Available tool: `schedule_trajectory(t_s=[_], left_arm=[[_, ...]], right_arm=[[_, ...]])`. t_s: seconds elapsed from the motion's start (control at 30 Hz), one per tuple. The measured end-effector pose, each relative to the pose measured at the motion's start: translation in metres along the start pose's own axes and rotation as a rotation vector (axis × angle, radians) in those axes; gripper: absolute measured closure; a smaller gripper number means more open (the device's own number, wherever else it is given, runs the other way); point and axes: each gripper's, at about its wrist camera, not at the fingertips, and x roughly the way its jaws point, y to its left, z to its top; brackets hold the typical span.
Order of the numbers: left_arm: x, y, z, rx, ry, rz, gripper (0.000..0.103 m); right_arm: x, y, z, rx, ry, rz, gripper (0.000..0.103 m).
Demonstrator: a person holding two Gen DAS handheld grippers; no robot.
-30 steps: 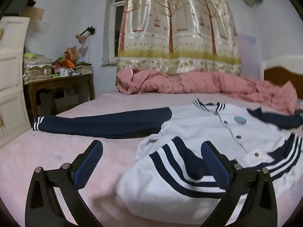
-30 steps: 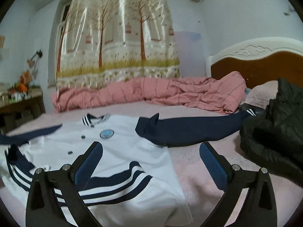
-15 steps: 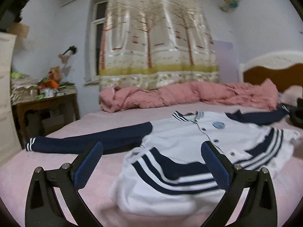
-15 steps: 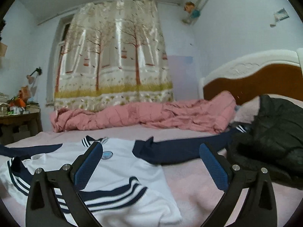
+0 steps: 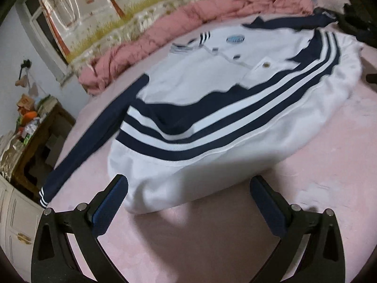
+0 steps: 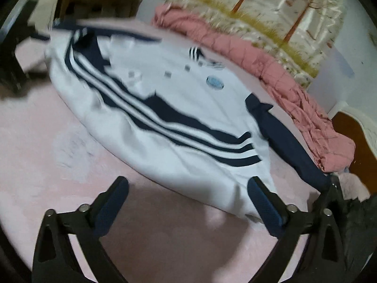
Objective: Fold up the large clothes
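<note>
A bed (image 5: 235, 247) covered in a pink sheet fills both views, with a crumpled pink quilt (image 5: 165, 30) bunched along its far side under a tree-printed curtain (image 5: 113, 2). A white jacket (image 5: 212, 99) with navy bands and navy sleeves lies spread face up on the sheet, one sleeve (image 5: 94, 136) stretched out toward a cluttered wooden side table (image 5: 35, 136), the other sleeve (image 6: 285, 141) reaching toward the headboard (image 6: 353, 146). A dark garment (image 6: 360, 224) sits at the bed's edge near that sleeve's cuff. The left gripper (image 5: 188, 200) hangs above the jacket's white hem, its blue-padded fingers spread wide, nothing between them. The right gripper (image 6: 188, 200) is also spread; its jaws have just been closing slightly, with only sheet and a corner of hem between them, not pinched. A small round blue badge (image 6: 215, 81) marks the jacket's chest.
</note>
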Motion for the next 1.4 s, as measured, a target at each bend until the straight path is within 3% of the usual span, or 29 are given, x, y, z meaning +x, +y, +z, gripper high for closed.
schedule_trajectory(t_s=[0.1,0.13,0.17,0.2,0.23,0.33,0.47,0.6,0.73,0.87,0.97,1.07,1.13,1.2,1.3,1.4], left_arm=[[0.016,0.007,0.005,-0.014,0.03,-0.025,0.0],[0.019,0.012,0.007,-0.04,0.031,-0.019,0.001],[0.022,0.016,0.009,-0.059,0.025,-0.007,0.017],[0.022,0.021,0.01,-0.075,0.016,-0.007,0.055],[0.022,0.027,0.013,-0.1,0.017,-0.048,0.068],[0.018,0.048,0.028,-0.19,-0.003,-0.142,0.077],[0.024,0.074,0.067,-0.282,-0.009,-0.147,0.078],[0.057,0.096,0.105,-0.355,-0.002,-0.125,0.077],[0.099,0.091,0.12,-0.35,-0.016,-0.075,0.077],[0.133,0.087,0.115,-0.381,-0.005,-0.06,0.076],[0.149,0.091,0.111,-0.414,-0.043,-0.065,0.069],[0.144,0.104,0.106,-0.484,-0.09,-0.081,0.052],[0.13,0.113,0.095,-0.549,-0.145,-0.049,0.029],[0.114,0.125,0.084,-0.618,-0.209,-0.033,0.004],[0.109,0.137,0.077,-0.652,-0.207,-0.053,0.0],[0.131,0.142,0.074,-0.668,-0.119,-0.154,0.0]], right_arm=[[0.025,-0.003,0.004,0.019,0.056,0.015,0.013],[0.026,-0.009,0.005,0.043,0.037,0.002,0.027],[0.028,-0.013,0.005,0.06,0.032,-0.019,0.039],[0.031,-0.02,0.005,0.094,0.035,-0.04,0.06],[0.031,-0.026,0.003,0.134,0.033,-0.025,0.068],[0.023,-0.051,0.006,0.257,0.001,0.093,0.074],[0.022,-0.088,0.041,0.38,-0.044,0.131,0.075],[0.06,-0.118,0.084,0.445,-0.008,0.095,0.075],[0.112,-0.123,0.104,0.475,0.027,0.034,0.075],[0.141,-0.121,0.104,0.464,-0.053,-0.05,0.075],[0.15,-0.129,0.096,0.511,-0.081,-0.038,0.068],[0.142,-0.138,0.09,0.549,-0.119,-0.069,0.047],[0.123,-0.145,0.078,0.598,-0.169,-0.148,0.022],[0.102,-0.152,0.065,0.648,-0.221,-0.149,0.019],[0.082,-0.168,0.048,0.721,-0.247,-0.098,0.016],[0.088,-0.186,0.029,0.853,-0.223,0.025,0.012]])
